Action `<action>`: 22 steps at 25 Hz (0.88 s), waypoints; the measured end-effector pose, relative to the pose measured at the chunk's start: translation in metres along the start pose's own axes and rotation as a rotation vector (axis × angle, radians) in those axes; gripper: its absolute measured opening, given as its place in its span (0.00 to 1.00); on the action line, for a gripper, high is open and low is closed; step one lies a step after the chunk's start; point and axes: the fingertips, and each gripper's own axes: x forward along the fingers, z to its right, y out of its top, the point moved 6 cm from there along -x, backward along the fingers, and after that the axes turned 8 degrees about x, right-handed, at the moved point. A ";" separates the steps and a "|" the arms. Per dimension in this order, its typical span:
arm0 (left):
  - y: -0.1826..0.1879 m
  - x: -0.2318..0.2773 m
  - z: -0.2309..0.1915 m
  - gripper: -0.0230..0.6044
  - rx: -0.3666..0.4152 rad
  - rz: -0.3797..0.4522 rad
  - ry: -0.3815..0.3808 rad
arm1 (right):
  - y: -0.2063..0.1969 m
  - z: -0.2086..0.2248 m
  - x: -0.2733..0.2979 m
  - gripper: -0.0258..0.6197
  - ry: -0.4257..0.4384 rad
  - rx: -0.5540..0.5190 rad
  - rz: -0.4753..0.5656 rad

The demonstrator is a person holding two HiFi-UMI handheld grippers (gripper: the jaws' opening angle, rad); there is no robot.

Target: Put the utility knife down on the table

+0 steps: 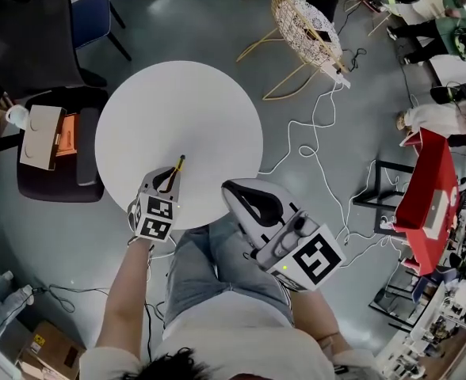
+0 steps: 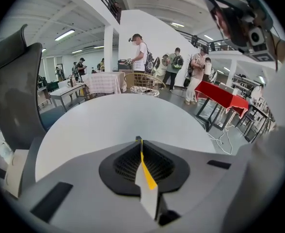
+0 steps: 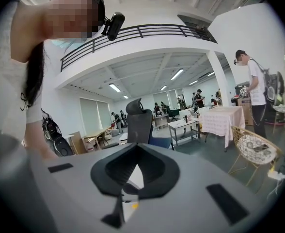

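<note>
The utility knife [image 1: 180, 164], yellow and black with a grey body, is clamped in my left gripper [image 1: 169, 180], which is shut on it. Its tip sticks out past the fingertips over the near part of the round white table [image 1: 177, 101]. In the left gripper view the knife [image 2: 147, 177] runs up between the black pads toward the gripper [image 2: 140, 147] tips, with the table [image 2: 113, 123] just beyond. My right gripper [image 1: 247, 202] hangs off the table's near right edge, over the person's lap, shut with nothing in it. In its own view the right gripper [image 3: 134, 165] points away at the room.
A black office chair [image 1: 55, 145] with a cardboard box on its seat stands left of the table. A gold wire chair [image 1: 306, 24] is beyond it, white cables [image 1: 316, 137] trail over the floor, and a red table [image 1: 429, 184] is at the right. Several people stand further off.
</note>
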 end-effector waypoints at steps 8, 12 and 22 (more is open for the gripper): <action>0.030 -0.042 -0.009 0.05 -0.032 0.124 0.040 | 0.012 -0.013 0.011 0.05 0.070 -0.032 0.006; 0.057 -0.075 -0.013 0.05 -0.056 0.233 0.074 | 0.021 -0.020 0.020 0.05 0.115 -0.053 0.011; 0.126 -0.183 -0.001 0.05 -0.065 0.561 0.141 | 0.035 -0.043 0.030 0.05 0.216 -0.110 0.025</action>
